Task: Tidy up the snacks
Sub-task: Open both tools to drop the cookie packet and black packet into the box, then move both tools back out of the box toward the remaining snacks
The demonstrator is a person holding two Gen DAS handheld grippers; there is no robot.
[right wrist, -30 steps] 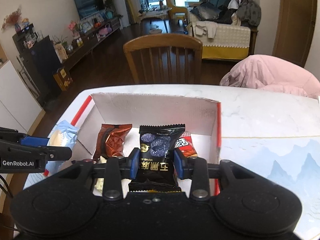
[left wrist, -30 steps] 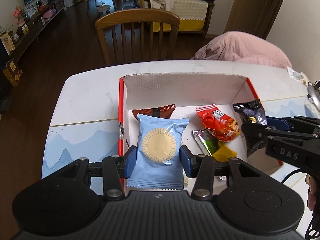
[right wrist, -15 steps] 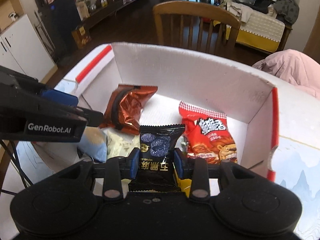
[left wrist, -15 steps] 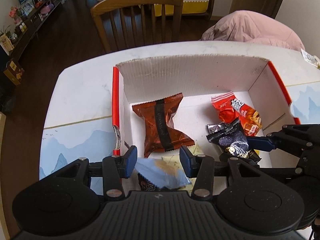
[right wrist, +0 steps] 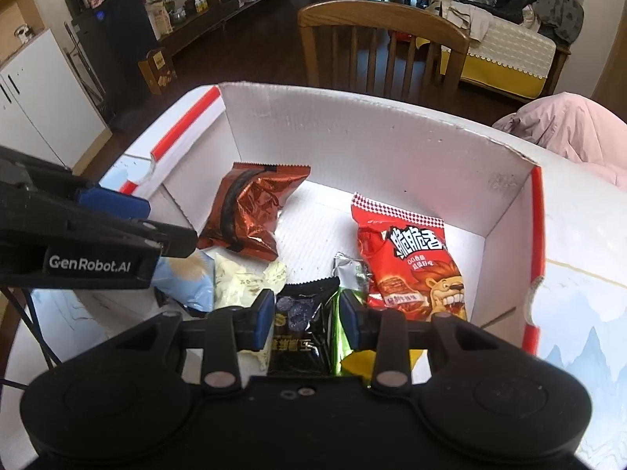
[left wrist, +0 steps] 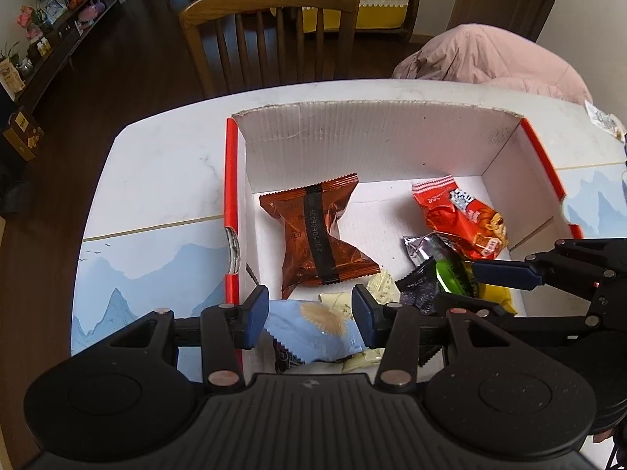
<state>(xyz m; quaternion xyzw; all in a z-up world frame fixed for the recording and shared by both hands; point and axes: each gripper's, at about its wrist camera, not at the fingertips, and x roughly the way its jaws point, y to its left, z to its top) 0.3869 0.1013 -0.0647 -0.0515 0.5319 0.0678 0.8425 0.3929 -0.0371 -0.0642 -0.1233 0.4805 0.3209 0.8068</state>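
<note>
Left gripper low over the near-left corner of the cardboard box, blue pads clamped on a light-blue snack packet with a round cookie print; packet droops below the fingers onto other wrappers. Right gripper just beside it on the right, pads pinched on a black snack packet showing dark round candies, also down inside the box. Under and around both: pale-yellow wrapped candies, a green-and-silver foil packet, a yellow wrapper. Further in, a brown foil packet lies flat on the box floor left of centre; a red lion-print chips bag lies right. Box has red edge strips, sits on a white table with a blue mountain-print mat. Wooden chair beyond the table; pink fabric heap at the right.
</note>
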